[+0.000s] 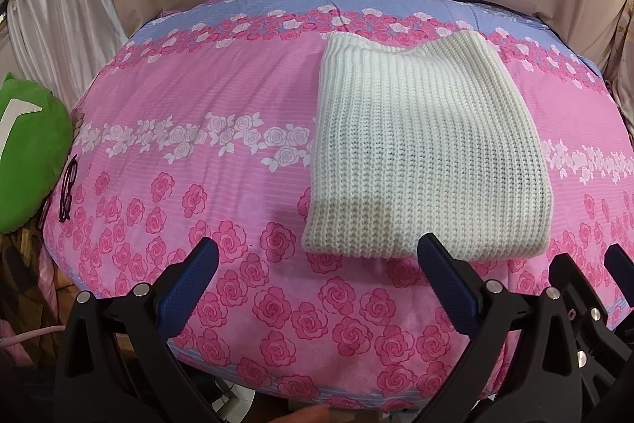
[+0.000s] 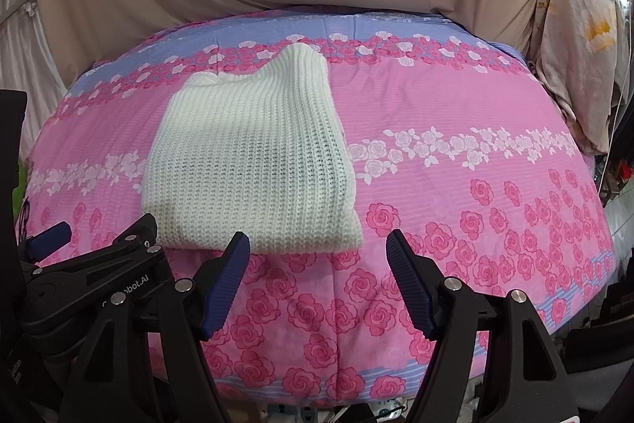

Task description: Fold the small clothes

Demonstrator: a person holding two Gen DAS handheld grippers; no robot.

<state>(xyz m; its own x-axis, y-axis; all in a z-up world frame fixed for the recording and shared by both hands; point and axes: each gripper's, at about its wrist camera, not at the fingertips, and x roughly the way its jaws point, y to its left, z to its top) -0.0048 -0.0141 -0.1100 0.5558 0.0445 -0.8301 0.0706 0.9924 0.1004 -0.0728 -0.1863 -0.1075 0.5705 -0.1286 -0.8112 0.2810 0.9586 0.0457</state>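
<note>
- Left gripper (image 1: 317, 256): fingers (image 1: 190, 284) spread wide, nothing between them. They hang above the bedspread, the right-hand finger just in front of the near edge of the knit; no contact that I can see.
- Right gripper (image 2: 319, 250): fingers (image 2: 226, 280) also well apart and empty. The left-hand finger overlaps the near hem of the knit in view, but whether it touches the fabric is hard to tell from this angle.
- White ribbed knit garment (image 1: 424, 145): lies flat on the pink rose-print bedspread (image 1: 178, 185), already folded into a compact, roughly rectangular stack, with a rounded fold along its near edge and an uneven far edge. It sits between the two grippers, ahead of both.
- Step in hand, by my reading: a pause between folds, or the end of this piece; both grippers are off the cloth.
- Next move, if another fold is wanted: each gripper pinches a near corner through all layers, lifts together and carries it to the far edge, keeping the stack from sliding.
- Green plush cushion (image 1: 27, 153) sits at the bed's left edge, well apart from the work.
</note>
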